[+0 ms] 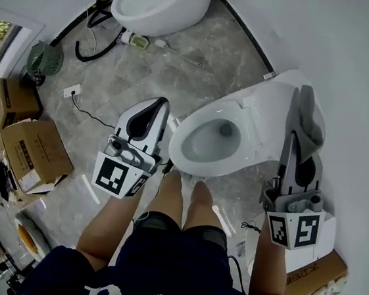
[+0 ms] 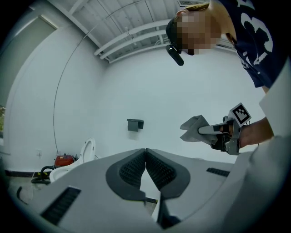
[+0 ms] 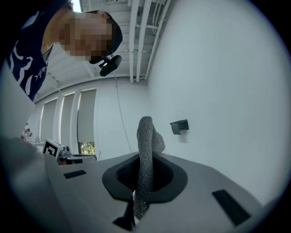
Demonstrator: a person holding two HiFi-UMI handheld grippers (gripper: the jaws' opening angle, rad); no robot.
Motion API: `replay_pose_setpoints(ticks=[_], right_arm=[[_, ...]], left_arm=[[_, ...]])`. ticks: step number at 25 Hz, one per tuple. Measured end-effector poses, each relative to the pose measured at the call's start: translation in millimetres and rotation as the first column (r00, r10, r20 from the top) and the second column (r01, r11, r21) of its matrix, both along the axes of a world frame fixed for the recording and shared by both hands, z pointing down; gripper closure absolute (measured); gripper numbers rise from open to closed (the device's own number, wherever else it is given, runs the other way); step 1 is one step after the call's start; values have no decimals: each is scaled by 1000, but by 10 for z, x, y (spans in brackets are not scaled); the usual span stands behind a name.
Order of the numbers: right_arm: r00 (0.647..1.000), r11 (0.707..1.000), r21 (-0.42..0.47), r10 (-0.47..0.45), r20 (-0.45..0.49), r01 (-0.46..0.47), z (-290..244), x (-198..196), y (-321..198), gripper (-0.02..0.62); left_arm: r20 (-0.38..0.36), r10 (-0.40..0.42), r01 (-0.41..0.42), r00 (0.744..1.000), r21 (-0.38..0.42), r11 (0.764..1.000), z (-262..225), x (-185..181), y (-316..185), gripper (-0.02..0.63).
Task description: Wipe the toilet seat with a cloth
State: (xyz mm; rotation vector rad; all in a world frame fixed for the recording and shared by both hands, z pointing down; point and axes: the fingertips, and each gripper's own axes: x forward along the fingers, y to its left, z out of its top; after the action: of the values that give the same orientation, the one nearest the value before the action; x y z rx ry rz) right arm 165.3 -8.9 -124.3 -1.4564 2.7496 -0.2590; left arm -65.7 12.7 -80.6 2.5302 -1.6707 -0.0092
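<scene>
The white toilet (image 1: pixel 253 128) stands right of centre in the head view, its seat ring (image 1: pixel 183 151) down around the open bowl. My right gripper (image 1: pixel 294 137) hovers over the toilet's right side, shut on a grey cloth (image 1: pixel 309 118) that sticks up past its tips. In the right gripper view the cloth (image 3: pixel 145 150) stands pinched between the jaws of the right gripper (image 3: pixel 144 182). My left gripper (image 1: pixel 161 102) hangs left of the bowl, shut and empty, its pads (image 2: pixel 157 170) meeting at the tip. The left gripper view also catches the right gripper (image 2: pixel 213 131) with the cloth (image 2: pixel 193 127).
A second toilet (image 1: pixel 158 2) stands at the back with a black hose (image 1: pixel 94 41) beside it. Cardboard boxes (image 1: pixel 35 153) and a fan (image 1: pixel 44 60) line the left side, another box (image 1: pixel 309 270) sits at the lower right. The person's feet (image 1: pixel 183 186) touch the bowl's front. A wall holder (image 2: pixel 135 124) hangs behind.
</scene>
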Motion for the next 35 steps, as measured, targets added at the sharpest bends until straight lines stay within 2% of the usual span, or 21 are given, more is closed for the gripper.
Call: replay_pose_setpoints(ticks=[8,11,13,17,20,24,28,32,35], right_arm=[[995,986,-133,98,-33,-102,1649,85,-502,568],[987,969,-198,130,-91,-146,2438,54,-611,566],[980,948,-260,157,-122,-184,3053,30,-706,568],[963,879,-403,189,-194,-254,4394,-8,-765,568],[940,844,-439,199,-277,-309,5074,1,-767,568],[908,816,-443,219,-356,-371,5592,40,-722,568],[902,835,-447,129,-411,-323,6020,-100,-625,569],[930,856,-480,0,-369,-190,6267,-462,-620,568],[934,864,-495,-103,-343,-86,6277,-819,-573,566]], left_arm=[[4,18,-18,1000,-36,999,1098,155,-670,586],[-19,24,-25,1000,-51,998,1565,217,-846,586],[-37,27,-30,999,-64,998,1880,237,-952,586],[-64,3,-11,998,-123,992,2527,224,-1069,586],[-80,-9,-4,997,-160,987,2898,226,-1099,586],[-84,2,-17,996,-189,982,3312,204,-1103,586],[-80,1,-18,997,-211,977,3662,145,-1092,586],[-71,2,-18,997,-221,975,3841,79,-1095,586],[-75,-5,-12,997,-225,974,3870,-3,-1084,586]])
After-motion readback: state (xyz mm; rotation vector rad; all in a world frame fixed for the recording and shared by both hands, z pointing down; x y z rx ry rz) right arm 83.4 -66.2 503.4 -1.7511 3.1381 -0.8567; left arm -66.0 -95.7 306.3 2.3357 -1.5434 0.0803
